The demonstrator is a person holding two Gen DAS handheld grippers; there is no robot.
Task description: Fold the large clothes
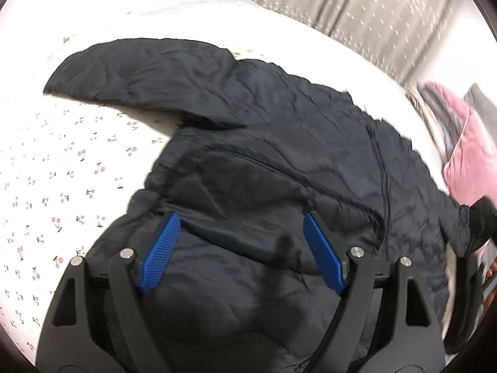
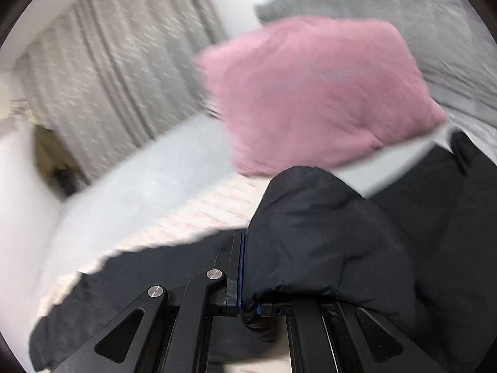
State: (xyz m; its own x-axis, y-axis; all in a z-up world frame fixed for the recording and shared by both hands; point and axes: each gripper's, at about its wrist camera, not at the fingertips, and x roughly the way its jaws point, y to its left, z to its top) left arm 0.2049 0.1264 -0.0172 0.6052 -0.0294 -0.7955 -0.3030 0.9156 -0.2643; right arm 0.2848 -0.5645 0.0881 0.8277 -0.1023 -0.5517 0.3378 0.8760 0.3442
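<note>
A dark navy padded jacket (image 1: 279, 155) lies spread on a white bed sheet (image 1: 62, 171) printed with small cherries. One sleeve (image 1: 139, 74) stretches to the far left. My left gripper (image 1: 240, 227) is open, its blue pads over the jacket's lower body, nothing between them. My right gripper (image 2: 248, 248) is shut on a bunched fold of the jacket (image 2: 326, 242), probably the other sleeve, and holds it off the bed. The right finger is hidden under the fabric. The right wrist view is blurred by motion.
A pink pillow (image 2: 310, 99) lies at the head of the bed, also in the left wrist view (image 1: 469, 152). A grey blanket (image 2: 403, 9) lies behind it. Grey curtains (image 1: 372, 15) hang along the far side of the bed.
</note>
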